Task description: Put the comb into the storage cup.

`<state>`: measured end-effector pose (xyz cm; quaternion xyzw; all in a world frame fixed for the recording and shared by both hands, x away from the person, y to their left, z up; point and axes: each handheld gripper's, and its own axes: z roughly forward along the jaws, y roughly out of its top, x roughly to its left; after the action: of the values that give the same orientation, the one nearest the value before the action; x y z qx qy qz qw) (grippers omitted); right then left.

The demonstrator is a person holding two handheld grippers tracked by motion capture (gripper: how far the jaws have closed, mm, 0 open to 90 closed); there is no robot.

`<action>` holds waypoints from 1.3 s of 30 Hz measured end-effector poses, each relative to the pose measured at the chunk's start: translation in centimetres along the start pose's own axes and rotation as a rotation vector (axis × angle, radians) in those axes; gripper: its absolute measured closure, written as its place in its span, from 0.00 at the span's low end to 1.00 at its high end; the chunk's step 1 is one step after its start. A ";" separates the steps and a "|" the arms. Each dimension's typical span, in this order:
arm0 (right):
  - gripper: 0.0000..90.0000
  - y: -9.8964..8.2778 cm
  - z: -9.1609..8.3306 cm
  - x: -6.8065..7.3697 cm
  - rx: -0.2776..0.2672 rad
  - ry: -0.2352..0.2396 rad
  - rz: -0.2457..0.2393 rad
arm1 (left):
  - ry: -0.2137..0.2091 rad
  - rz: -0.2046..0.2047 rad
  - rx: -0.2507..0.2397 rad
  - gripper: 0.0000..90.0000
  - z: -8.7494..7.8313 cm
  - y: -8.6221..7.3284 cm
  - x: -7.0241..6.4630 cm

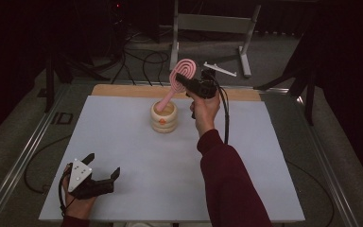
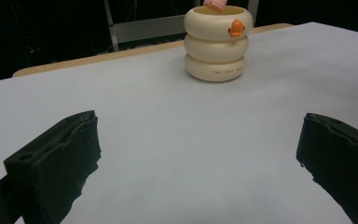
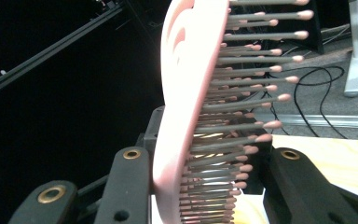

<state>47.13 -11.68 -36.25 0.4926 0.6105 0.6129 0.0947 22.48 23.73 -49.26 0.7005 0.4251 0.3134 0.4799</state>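
A pink hairbrush (image 1: 182, 75) stands tilted with its handle down in a cream ringed cup (image 1: 164, 118) at the back middle of the white table (image 1: 137, 156). My right gripper (image 1: 185, 81) is shut on the brush head. In the right gripper view one jaw presses the back of the hairbrush (image 3: 186, 93) and the other meets its bristle tips, with the right gripper (image 3: 205, 168) around it. My left gripper (image 1: 104, 163) rests open at the table's front left. In its own view the left gripper (image 2: 196, 154) points at the cup (image 2: 218, 44), far off, with nothing between the jaws.
A grey metal stand (image 1: 212, 23) and black cables (image 1: 142, 61) are on the floor behind the table. A small white bracket (image 1: 220, 69) lies near the stand. A wooden strip (image 1: 123, 90) edges the table's back.
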 end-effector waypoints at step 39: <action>0.71 -2.6 1.7 0.5 0.042 -0.073 -0.071 | 0.003 -0.003 -0.003 0.00 -0.1 0.0 0.1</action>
<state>46.89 -9.61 -38.57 0.4946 0.6365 0.5777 0.1283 22.46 23.80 -49.25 0.6988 0.4263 0.3143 0.4808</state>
